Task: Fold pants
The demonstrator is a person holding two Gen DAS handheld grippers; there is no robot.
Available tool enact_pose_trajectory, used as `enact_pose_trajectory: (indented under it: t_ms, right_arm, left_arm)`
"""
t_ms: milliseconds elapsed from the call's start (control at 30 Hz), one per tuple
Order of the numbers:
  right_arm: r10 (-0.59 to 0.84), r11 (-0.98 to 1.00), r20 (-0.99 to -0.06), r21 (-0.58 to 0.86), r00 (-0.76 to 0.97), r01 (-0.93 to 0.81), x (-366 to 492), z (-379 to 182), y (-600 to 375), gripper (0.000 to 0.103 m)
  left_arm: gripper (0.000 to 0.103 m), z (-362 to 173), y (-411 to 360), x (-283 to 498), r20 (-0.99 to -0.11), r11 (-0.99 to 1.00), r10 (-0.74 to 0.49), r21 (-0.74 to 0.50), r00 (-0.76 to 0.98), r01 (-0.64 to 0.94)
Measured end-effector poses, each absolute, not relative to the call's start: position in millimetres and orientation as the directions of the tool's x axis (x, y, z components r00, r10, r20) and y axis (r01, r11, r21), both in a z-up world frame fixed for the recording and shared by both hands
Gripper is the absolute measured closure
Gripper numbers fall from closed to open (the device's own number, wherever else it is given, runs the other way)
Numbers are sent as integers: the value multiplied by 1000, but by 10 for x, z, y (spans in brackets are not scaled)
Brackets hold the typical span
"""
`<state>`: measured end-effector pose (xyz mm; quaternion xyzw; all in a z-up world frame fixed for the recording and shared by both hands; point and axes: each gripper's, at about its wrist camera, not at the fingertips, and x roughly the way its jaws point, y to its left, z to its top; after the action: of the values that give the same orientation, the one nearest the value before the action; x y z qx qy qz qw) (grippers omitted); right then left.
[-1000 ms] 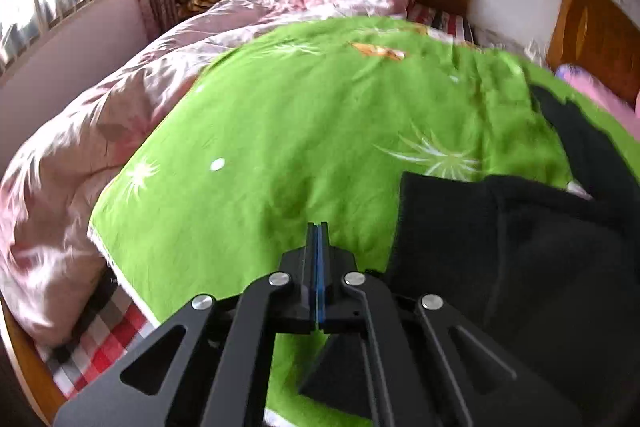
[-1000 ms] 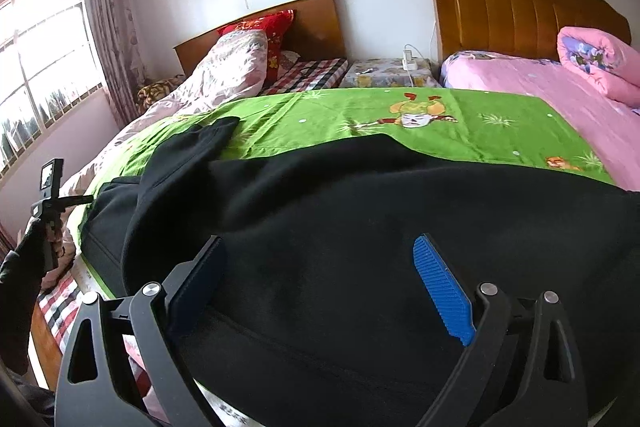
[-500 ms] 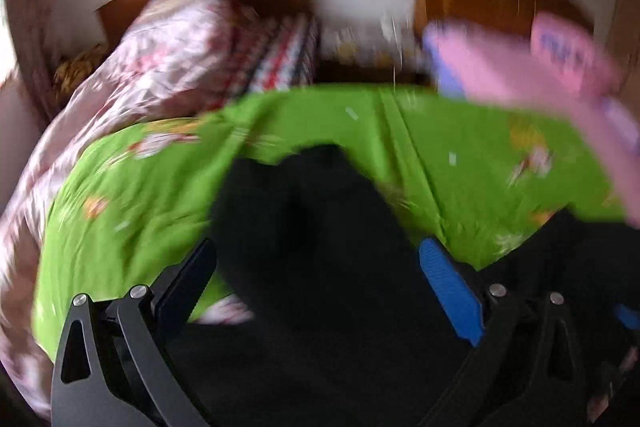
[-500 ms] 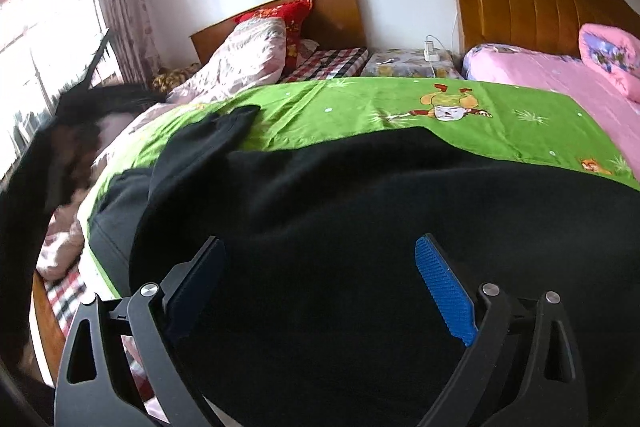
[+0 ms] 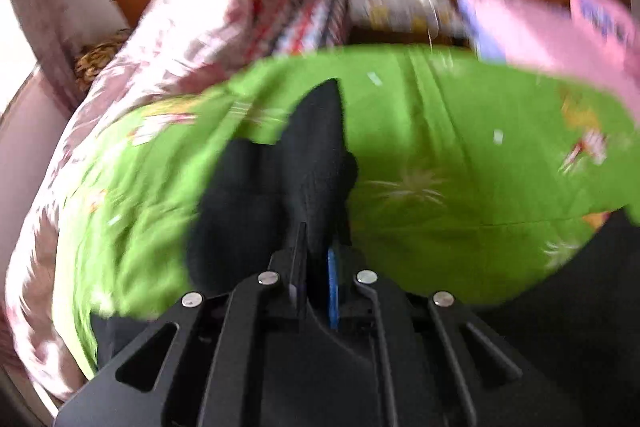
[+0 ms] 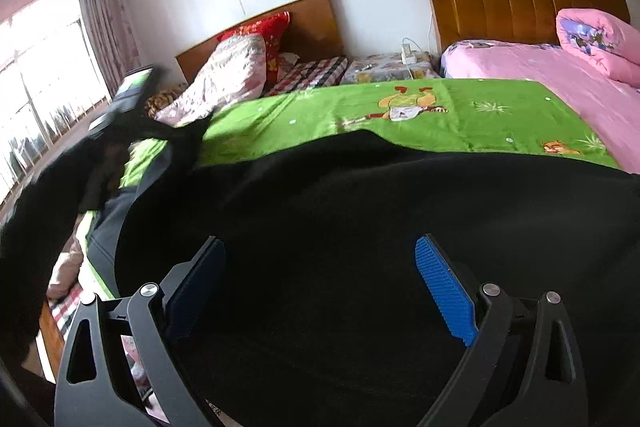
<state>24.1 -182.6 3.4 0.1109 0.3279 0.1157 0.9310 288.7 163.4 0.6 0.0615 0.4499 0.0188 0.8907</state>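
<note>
Black fleece pants (image 6: 360,247) lie spread across the green cartoon-print bedsheet (image 6: 360,111), with the bulk in front of the right gripper (image 6: 320,283) and one end running off toward the window side. Change from a second ago: the left gripper (image 5: 316,259) was pinched shut over bare sheet beside the fabric, then swung over it with its jaws apart, and now it is closed narrow with a fold of black fabric (image 5: 316,163) clamped between the fingers; the left view is motion-blurred. In the right view that gripped end stands lifted off the bed at the far left (image 6: 176,147), where a second ago it lay flat. So the fold looks just begun: one end picked up, nothing laid over yet. Right gripper hovers with jaws wide apart above the cloth, holding nothing, much as before. Room: open green sheet beyond the pants toward the headboards gives space to lay the fold. The near bed edge sits just below both grippers, the pink floral quilt (image 5: 132,79) crowds the left side, and the pink bed (image 6: 560,83) borders the right.
</note>
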Motion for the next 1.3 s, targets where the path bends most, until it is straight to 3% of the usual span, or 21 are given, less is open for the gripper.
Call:
enact_pose_trajectory:
  t_ms: [200,400,500,567,633,800,933,967,1300]
  right_arm:
    - [307,937,-582,324,753,-131,224,-25,-1853,9]
    - [340,935,-613,299,714,-189,274,-57,-1499,9]
    - [338,941,-630,244,699,-235,269,-32,-1285,9]
    - [364,931,-640,222,677,-291,263,-23,-1099,9]
    - [384,917,-646,187,660,-351,248,2,-891,9]
    - [492,802,-654,85,574,-591,194,104,-103,10]
    - [540,681,-685,16,488,-732,165,58,491,32]
    - [539,670,-695,11,476,-743,174,27,554,39]
    - [459,624,-751,-107,475,-774,109,-311,748,53]
  left_arm:
    - [95,372,2877,1570,-684,975,75,-104,726,-198]
    - [90,-498,3706,854,-749,899,-27,-307,662,-311]
    - [79,-761,3867,758,-698,867,-128,-424,704,-263]
    - [41,-763,3918,703,-639,840,-189,-498,746,-214]
    - [31,-745,3931,648,-583,812,-214,-552,783,-189]
    - [32,-778,3859,728,-575,806,-227,-564,786,-179]
    - [33,-690,3869,801,-570,807,-226,-564,790,-177]
    - [36,-682,3881,839,-572,805,-225,-565,789,-180]
    - [42,-763,4028,945,-553,769,-256,-613,793,-179]
